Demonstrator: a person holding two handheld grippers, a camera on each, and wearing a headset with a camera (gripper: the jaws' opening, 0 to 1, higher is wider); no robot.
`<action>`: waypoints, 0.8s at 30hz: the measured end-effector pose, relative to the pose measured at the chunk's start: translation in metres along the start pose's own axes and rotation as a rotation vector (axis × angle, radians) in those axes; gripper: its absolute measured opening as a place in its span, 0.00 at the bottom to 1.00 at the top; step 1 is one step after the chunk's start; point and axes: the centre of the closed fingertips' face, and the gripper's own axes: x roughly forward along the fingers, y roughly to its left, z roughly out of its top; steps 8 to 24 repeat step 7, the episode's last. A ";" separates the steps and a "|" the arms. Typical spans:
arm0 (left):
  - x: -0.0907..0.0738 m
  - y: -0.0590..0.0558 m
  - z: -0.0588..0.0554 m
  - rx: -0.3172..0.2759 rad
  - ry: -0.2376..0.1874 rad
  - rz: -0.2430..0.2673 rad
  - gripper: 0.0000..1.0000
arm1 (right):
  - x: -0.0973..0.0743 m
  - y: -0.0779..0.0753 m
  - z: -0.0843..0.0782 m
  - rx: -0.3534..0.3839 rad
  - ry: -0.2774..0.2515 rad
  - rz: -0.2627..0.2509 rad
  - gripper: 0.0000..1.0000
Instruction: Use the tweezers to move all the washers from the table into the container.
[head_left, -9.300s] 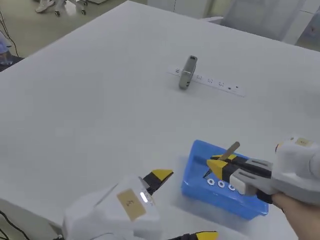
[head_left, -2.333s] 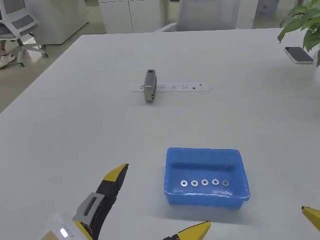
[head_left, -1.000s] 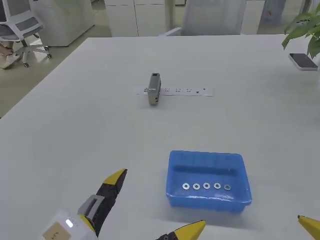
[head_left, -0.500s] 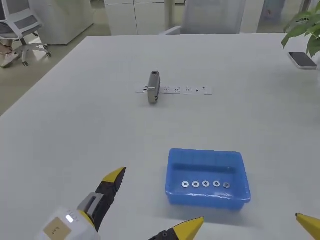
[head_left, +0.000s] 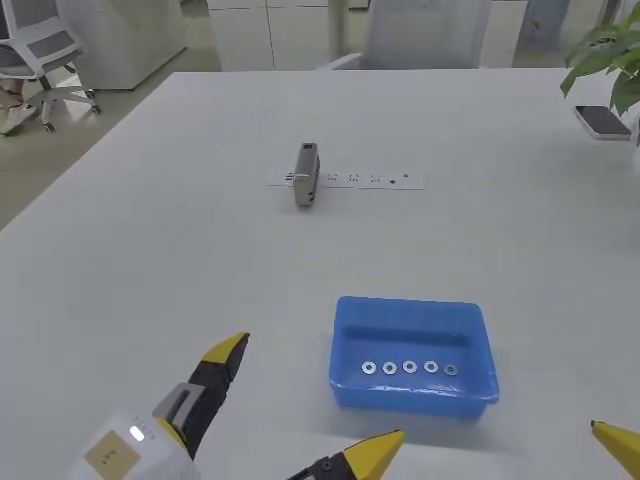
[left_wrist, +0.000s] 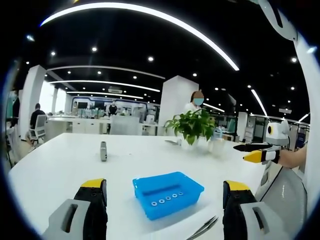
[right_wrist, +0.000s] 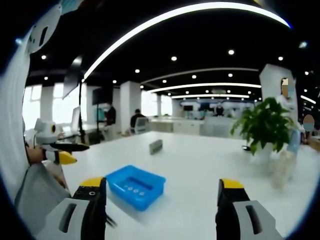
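White tabletop (head_left: 180, 240) carries the blue container (head_left: 405, 312), where five washers (head_left: 409, 368) lie in a neat row, so the job looks finished. Left gripper (head_left: 305, 405) and right gripper (right_wrist: 162, 200) hover short of it, fingers spread wide and empty; the tweezers (left_wrist: 202, 229) lie by the left one.

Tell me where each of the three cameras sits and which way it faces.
Head view: on the headset, looking forward and down at the blue plastic tray holding five metal washers on the white table; the left gripper shows bottom-left.
Left gripper view: on that gripper, low over the table, facing the tray; its open jaws rise below, the right gripper at right.
Right gripper view: low, facing the tray from the right; own open jaws below, left gripper at left.
Both gripper views share the green potted plant.
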 end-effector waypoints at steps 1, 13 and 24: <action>0.000 0.000 0.000 0.000 0.000 0.000 0.99 | 0.000 0.000 0.000 0.000 -0.001 0.000 0.91; 0.000 0.001 -0.001 -0.001 0.004 0.003 0.99 | -0.001 -0.001 0.001 0.002 -0.005 -0.004 0.91; 0.000 0.001 -0.001 -0.001 0.004 0.003 0.99 | -0.001 -0.001 0.001 0.002 -0.005 -0.004 0.91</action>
